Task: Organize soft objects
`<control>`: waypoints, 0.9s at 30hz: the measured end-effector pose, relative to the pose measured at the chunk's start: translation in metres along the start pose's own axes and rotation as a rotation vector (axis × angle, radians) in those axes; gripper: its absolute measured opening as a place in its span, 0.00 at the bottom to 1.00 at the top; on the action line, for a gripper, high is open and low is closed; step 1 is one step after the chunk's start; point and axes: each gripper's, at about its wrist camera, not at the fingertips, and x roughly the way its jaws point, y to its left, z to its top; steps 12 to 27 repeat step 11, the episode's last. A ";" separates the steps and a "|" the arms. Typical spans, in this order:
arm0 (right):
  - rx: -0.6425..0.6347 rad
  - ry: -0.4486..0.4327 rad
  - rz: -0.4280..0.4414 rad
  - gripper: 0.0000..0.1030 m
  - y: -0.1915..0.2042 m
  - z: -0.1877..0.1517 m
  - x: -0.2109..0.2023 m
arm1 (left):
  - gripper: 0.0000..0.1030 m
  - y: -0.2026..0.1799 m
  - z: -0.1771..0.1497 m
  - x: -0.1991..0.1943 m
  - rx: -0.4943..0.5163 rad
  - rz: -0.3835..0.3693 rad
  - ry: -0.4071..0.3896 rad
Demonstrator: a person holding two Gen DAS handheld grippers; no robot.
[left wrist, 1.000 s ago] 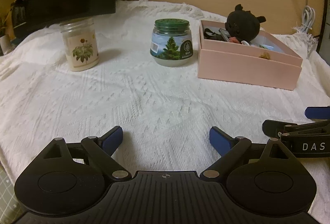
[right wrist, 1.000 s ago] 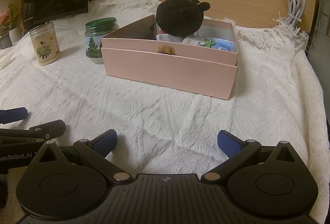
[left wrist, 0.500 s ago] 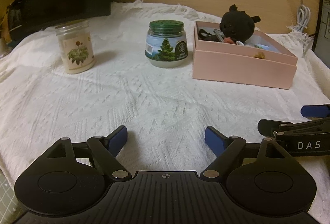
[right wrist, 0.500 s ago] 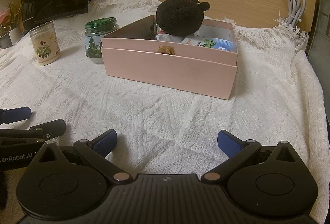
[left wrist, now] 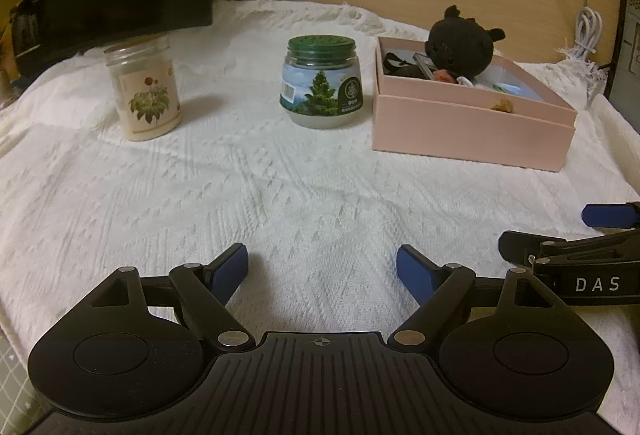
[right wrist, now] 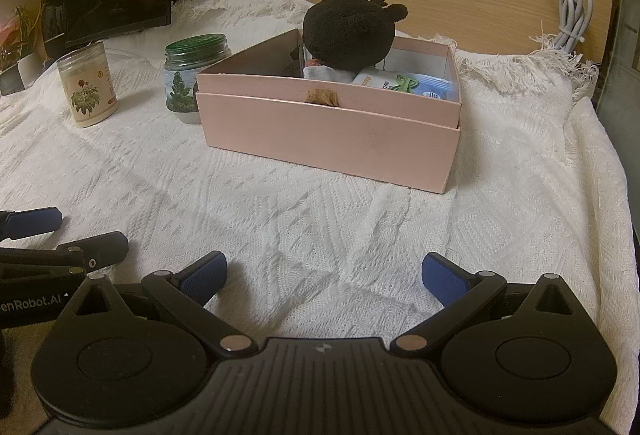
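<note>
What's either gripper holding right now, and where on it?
Nothing. The left gripper and right gripper are both open over bare white cloth. The black plush sits untouched in the pink box.

Left tool (left wrist: 322, 269), right tool (right wrist: 324, 275): black linkage arms, blue finger pads, silver pivot screws, white lettering.

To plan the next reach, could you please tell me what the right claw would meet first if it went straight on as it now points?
Probably the white knitted cloth: the right claw tilts downward, open and empty. Beyond stands the pink box, though depth is unclear.
</note>
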 end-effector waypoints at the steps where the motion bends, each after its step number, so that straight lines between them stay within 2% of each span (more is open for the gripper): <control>1: 0.000 0.000 0.000 1.00 0.000 0.000 0.000 | 0.84 0.000 0.000 0.000 0.000 0.000 0.001; 9: 0.000 0.000 0.000 1.00 0.000 0.000 0.000 | 0.80 -0.003 -0.002 -0.002 0.008 -0.005 -0.005; 27: 0.000 0.000 -0.001 1.00 0.000 0.000 0.000 | 0.80 -0.002 -0.002 -0.002 0.005 -0.009 -0.003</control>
